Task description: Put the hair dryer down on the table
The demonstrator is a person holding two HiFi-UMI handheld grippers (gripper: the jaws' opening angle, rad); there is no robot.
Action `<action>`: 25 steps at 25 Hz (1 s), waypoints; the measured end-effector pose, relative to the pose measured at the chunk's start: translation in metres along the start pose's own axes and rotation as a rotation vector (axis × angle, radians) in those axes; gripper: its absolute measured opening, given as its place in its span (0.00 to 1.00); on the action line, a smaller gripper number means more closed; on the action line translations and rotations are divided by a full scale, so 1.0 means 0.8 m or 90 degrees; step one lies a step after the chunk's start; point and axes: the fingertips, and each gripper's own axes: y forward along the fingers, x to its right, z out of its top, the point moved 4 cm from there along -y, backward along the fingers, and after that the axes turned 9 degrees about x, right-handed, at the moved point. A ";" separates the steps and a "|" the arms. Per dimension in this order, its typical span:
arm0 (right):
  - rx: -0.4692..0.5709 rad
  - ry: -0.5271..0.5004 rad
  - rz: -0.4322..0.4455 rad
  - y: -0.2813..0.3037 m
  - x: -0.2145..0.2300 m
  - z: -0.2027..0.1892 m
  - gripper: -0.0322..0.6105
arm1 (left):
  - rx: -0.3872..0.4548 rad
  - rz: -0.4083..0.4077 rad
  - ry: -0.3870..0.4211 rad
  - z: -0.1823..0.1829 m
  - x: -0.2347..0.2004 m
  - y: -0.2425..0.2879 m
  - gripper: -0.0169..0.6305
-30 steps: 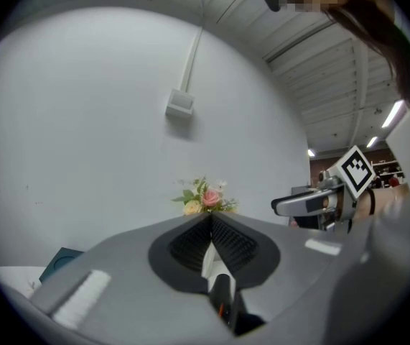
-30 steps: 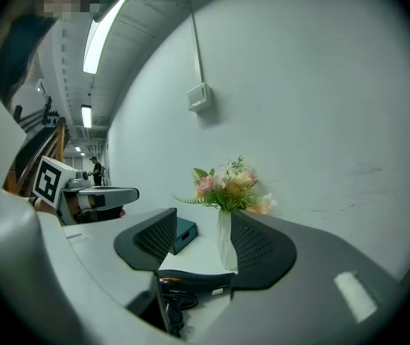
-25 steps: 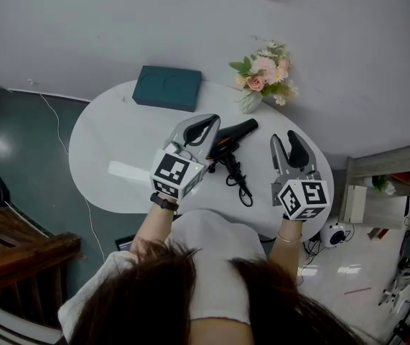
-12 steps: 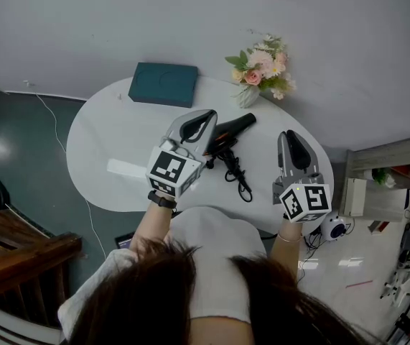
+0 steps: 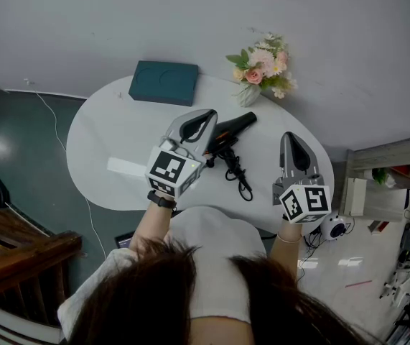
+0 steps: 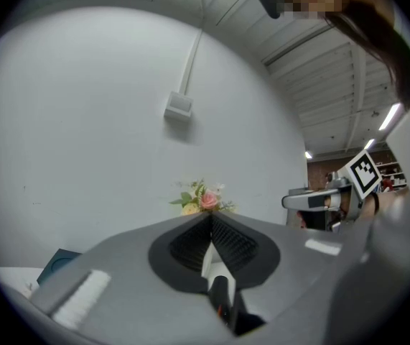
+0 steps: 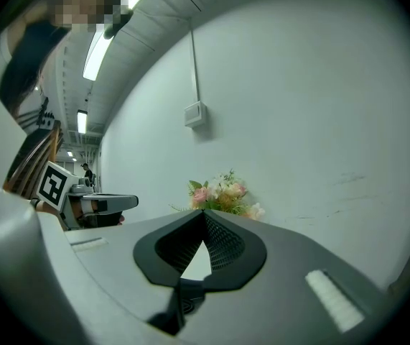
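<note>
Pressed shut tip to tip on nothing: left gripper (image 5: 203, 121) and right gripper (image 5: 294, 144), smooth grey shells lined with ribbed black pads (image 7: 222, 244). Just right of the left tips, between the two tools and partly hidden behind the left one, a glossy black hair dryer (image 5: 237, 126) lying flat on the smooth white oval table (image 5: 111, 139), cord (image 5: 238, 178) kinked back toward the person. Farther ahead, a flat teal box (image 5: 164, 83) off to the left and a pink-and-white bouquet (image 5: 261, 67) near the far rim.
</note>
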 end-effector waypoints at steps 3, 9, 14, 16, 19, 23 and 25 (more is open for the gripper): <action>-0.003 0.000 0.002 0.000 -0.001 -0.002 0.05 | 0.000 0.002 -0.002 -0.001 -0.001 0.000 0.12; -0.004 -0.002 -0.002 -0.001 0.000 -0.002 0.05 | 0.002 0.003 -0.005 0.000 -0.001 -0.001 0.12; -0.006 -0.002 -0.006 0.000 0.003 -0.004 0.05 | 0.004 0.004 -0.007 -0.001 -0.002 -0.001 0.12; -0.006 -0.003 -0.007 -0.001 0.003 -0.004 0.05 | 0.005 0.005 -0.006 -0.001 -0.002 -0.001 0.12; -0.007 -0.007 -0.007 0.000 0.003 -0.003 0.05 | 0.005 0.006 -0.005 0.000 -0.003 -0.002 0.12; -0.006 -0.008 -0.004 0.000 0.001 -0.001 0.05 | 0.005 0.007 -0.005 0.000 -0.003 -0.003 0.12; -0.004 -0.007 -0.002 0.000 0.001 0.000 0.05 | 0.005 0.007 -0.005 0.001 -0.003 -0.003 0.12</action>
